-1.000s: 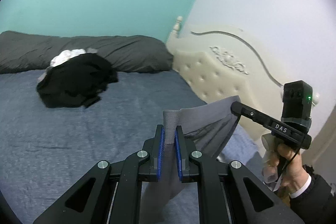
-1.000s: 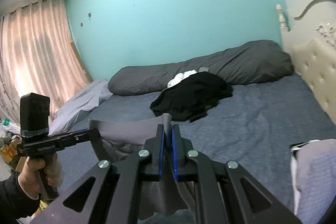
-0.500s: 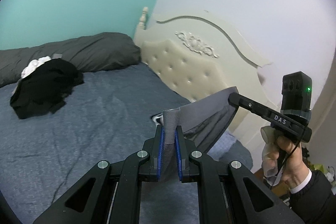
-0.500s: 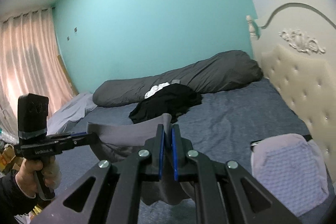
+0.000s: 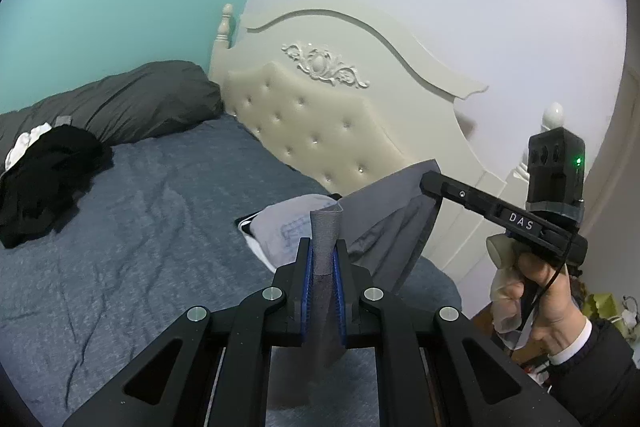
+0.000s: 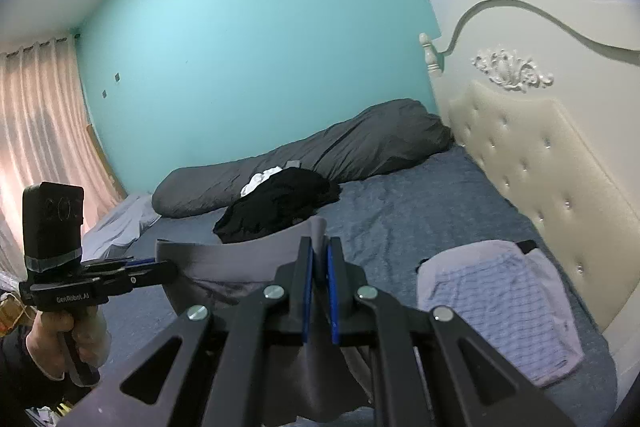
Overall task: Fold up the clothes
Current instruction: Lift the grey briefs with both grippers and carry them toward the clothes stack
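Grey garment (image 5: 384, 203) held up above the bed (image 5: 152, 235)

The grey garment is stretched in the air over the bed, its top edge pulled between two pinched corners, and the rest hangs down in loose folds. On the bed, near the headboard (image 5: 320, 123), lies a folded pale piece (image 6: 500, 303) with thin blue lines, flat and neat. Farther from the headboard, a black pile (image 6: 280, 203) of clothes lies crumpled on the bed, with a white piece (image 6: 260, 181) just behind it, touching it.
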### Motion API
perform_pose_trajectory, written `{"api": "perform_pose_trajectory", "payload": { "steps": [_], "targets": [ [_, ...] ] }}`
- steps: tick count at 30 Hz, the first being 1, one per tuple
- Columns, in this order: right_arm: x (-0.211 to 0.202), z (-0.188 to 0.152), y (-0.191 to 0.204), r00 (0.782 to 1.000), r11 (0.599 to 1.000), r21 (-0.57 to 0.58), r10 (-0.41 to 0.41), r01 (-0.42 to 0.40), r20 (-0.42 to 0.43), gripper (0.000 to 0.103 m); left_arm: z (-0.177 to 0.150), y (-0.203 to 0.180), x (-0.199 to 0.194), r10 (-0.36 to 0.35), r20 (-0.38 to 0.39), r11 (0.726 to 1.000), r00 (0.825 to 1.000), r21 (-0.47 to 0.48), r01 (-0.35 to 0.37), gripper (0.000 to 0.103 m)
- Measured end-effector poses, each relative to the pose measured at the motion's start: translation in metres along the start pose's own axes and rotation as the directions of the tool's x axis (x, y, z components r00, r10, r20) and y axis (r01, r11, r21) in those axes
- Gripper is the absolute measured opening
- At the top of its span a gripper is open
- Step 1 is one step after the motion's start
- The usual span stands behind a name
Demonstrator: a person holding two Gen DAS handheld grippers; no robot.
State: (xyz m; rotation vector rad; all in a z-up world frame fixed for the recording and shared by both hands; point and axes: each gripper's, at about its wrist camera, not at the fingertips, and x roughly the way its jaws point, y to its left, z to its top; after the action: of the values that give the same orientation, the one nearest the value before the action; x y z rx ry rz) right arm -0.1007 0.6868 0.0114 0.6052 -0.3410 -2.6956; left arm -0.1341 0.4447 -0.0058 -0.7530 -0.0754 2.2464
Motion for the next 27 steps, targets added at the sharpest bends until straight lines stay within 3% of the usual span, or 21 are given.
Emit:
{"api": "perform_pose_trajectory", "payload": {
  "steps": [16, 27],
  "targets": [
    [-0.061, 0.017, -0.076, 0.994, 0.996, 0.026, -0.09, 0.089, 0.056, 0.006, 0.035, -0.07, 0.059, -0.061, -0.019, 0.996, 0.998, 0.064, 0.062, 0.01],
    [-0.098, 0.012, -0.118, 0.987, 0.989, 0.056, -0.139, 0.134, 0.084, 0.006, 0.04, -0.116, 0.09, -0.109, -0.045, 0.99, 0.993, 0.089, 0.113, 0.01]
  ]
}}
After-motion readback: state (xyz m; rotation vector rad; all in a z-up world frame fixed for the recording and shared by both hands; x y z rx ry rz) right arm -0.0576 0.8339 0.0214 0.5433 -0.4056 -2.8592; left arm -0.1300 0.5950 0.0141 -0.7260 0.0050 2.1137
